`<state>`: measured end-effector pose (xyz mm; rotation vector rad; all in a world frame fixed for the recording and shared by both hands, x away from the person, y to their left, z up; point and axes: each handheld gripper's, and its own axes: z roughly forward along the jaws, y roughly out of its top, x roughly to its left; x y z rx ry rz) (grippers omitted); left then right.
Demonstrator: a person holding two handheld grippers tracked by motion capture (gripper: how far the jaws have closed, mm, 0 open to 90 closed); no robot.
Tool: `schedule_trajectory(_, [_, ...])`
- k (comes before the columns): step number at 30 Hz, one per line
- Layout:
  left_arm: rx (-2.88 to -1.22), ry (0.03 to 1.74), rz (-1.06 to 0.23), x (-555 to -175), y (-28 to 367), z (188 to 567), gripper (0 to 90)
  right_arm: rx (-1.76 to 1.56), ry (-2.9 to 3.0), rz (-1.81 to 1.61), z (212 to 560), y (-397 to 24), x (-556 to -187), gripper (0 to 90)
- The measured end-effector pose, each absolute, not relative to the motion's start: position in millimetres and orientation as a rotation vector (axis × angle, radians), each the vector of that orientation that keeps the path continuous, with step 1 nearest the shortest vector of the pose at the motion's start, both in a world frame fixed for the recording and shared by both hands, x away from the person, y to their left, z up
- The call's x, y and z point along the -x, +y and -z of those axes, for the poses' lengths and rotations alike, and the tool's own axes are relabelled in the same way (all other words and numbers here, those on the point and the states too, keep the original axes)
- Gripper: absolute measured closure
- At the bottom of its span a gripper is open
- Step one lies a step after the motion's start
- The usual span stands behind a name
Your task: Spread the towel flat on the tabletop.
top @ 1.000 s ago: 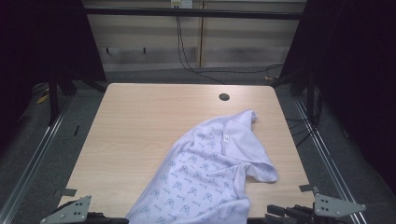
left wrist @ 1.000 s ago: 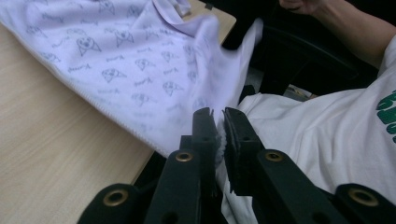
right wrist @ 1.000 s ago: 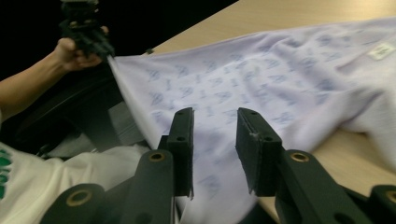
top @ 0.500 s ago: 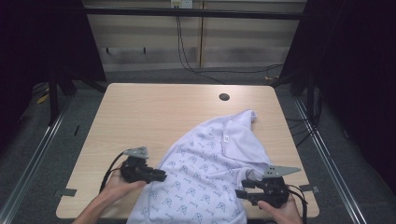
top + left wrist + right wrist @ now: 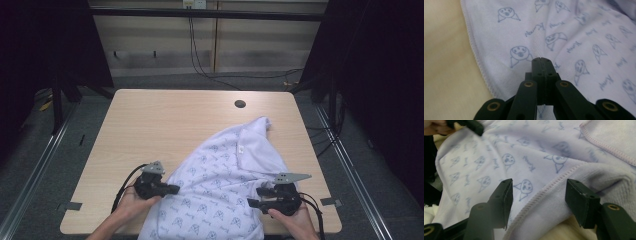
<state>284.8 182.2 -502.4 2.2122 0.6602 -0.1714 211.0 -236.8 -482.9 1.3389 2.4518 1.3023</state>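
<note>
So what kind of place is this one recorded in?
Probably a lab recording station rather than a home: a bare light wooden table with a cable hole, dark metal framing around it, loose black cables along the back wall, and a pale lilac printed cloth as the work piece.

High view is looking down over the table (image 5: 165, 120); both gripper views are looking closely along their jaws, sharing the patterned cloth (image 5: 225, 185).

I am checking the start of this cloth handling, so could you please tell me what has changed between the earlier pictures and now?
Both hands came in from the near edge to the cloth. The left tongs have just closed; in the left gripper view their jaws meet over its left edge, a scrap of fabric showing between them. The right tongs have just been opening and straddle the folded hem, not pressing it. The cloth and table stayed as they were.
</note>
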Motion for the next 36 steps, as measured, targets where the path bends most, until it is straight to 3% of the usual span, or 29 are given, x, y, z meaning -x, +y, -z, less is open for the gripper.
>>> schedule_trajectory(4, [-2.249, 0.588, 0.29, -243, 198, 500, 90.0, -1.32, 2.459, -1.298, 482, -228, -212, 40.0])
schedule_trajectory(7, [-2.329, 0.437, 0.335, -216, 194, 495, 87.6, -1.316, 2.412, -1.366, 472, -231, -209, 44.6])
schedule_trajectory(9, [-2.285, 0.436, 0.35, -218, 192, 493, 84.5, -1.308, 2.4, -1.383, 470, -232, -209, 45.8])
schedule_trajectory(12, [-2.177, 0.493, 0.325, -238, 190, 487, 80.4, -1.289, 2.373, -1.413, 467, -232, -214, 51.1])
schedule_trajectory(15, [-2.118, 0.602, 0.207, -276, 182, 483, 79.0, -1.241, 2.4, -1.351, 470, -224, -230, 52.4])
schedule_trajectory(17, [-2.108, 0.701, 0.118, -313, 169, 488, 72.6, -1.256, 2.421, -1.308, 478, -219, -251, 49.3])
schedule_trajectory(21, [-2.123, 0.74, 0.069, -344, 151, 496, 64.9, -1.251, 2.463, -1.213, 488, -215, -261, 44.4])
schedule_trajectory(25, [-2.164, 0.733, 0.016, -346, 145, 504, 68.1, -1.26, 2.473, -1.192, 491, -217, -258, 44.2])
schedule_trajectory(26, [-2.174, 0.73, -0.016, -343, 144, 504, 80.2, -1.257, 2.479, -1.169, 492, -221, -256, 46.6])
schedule_trajectory(27, [-2.201, 0.723, -0.023, -342, 145, 503, 80.2, -1.257, 2.479, -1.169, 492, -221, -256, 46.6])
schedule_trajectory(28, [-2.236, 0.707, -0.052, -338, 145, 500, 85.7, -1.265, 2.48, -1.161, 492, -222, -255, 49.0])
schedule_trajectory(29, [-2.244, 0.712, -0.044, -333, 150, 499, 89.0, -1.252, 2.496, -1.136, 493, -224, -251, 58.1])
schedule_trajectory(34, [-2.236, 0.741, -0.025, -314, 170, 499, 89.7, -1.251, 2.456, -1.237, 481, -233, -237, 73.7])
schedule_trajectory(36, [-2.227, 0.755, -0.017, -310, 176, 499, 89.8, -1.25, 2.457, -1.245, 479, -235, -234, 74.2])
